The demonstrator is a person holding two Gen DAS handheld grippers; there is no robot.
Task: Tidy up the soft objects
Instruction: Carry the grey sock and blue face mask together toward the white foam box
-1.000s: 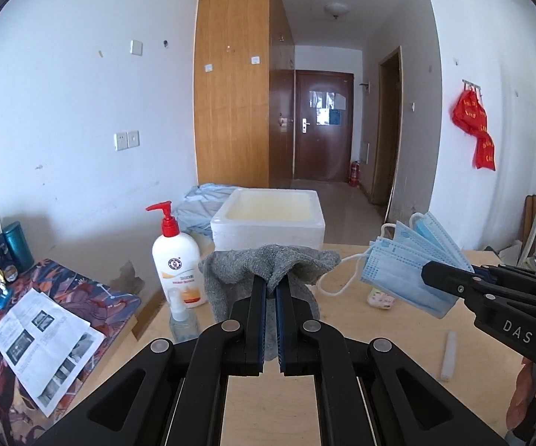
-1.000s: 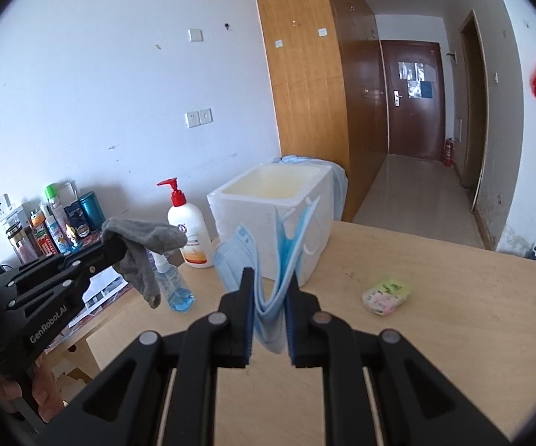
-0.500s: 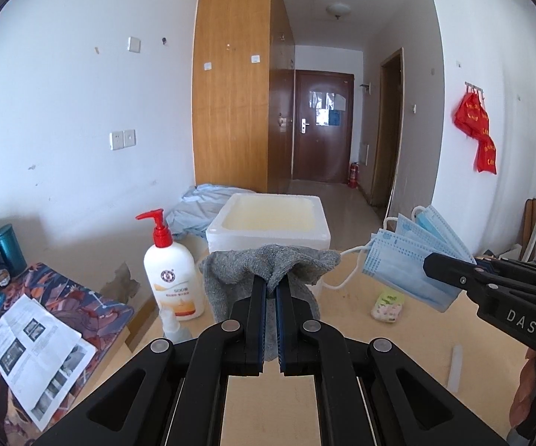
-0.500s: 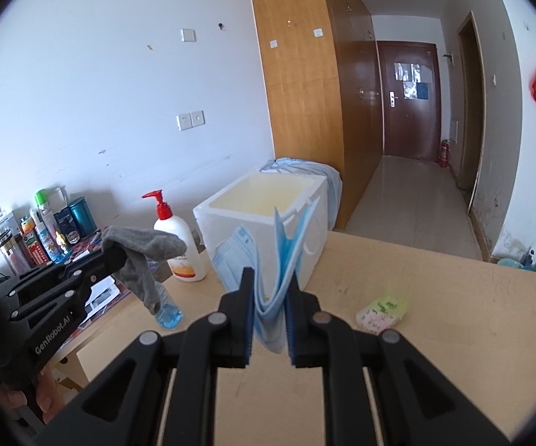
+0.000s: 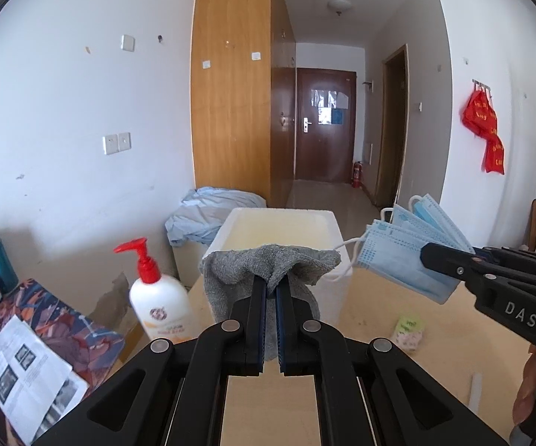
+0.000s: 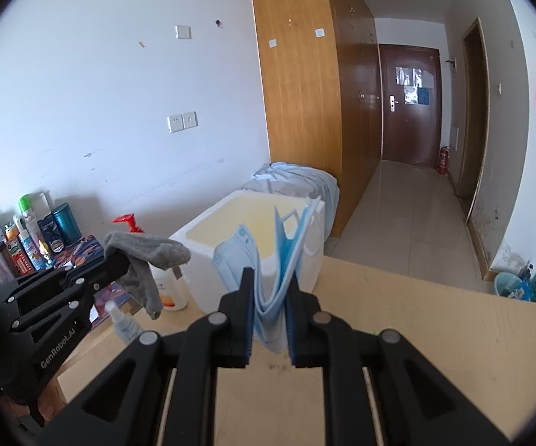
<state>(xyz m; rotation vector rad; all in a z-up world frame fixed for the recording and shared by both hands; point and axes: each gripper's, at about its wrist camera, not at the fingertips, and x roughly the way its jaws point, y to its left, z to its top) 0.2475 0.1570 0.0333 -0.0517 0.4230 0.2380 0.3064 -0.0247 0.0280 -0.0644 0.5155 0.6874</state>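
L wrist: left claw (image 5: 271,290) clamped on grey sock (image 5: 268,260), held in front of white foam box (image 5: 327,223) at table (image 5: 446,319) edge; R wrist: right claw (image 6: 270,282) pinching blue masks (image 6: 279,256) just short of box.

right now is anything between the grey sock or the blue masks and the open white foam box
Nothing visible blocks either. The grey knitted sock, clamped in the left hand-held gripper, and the bundle of blue surgical masks, in the right hand-held gripper, hang in front of the open white foam box. The white pump bottle stands off to its left.
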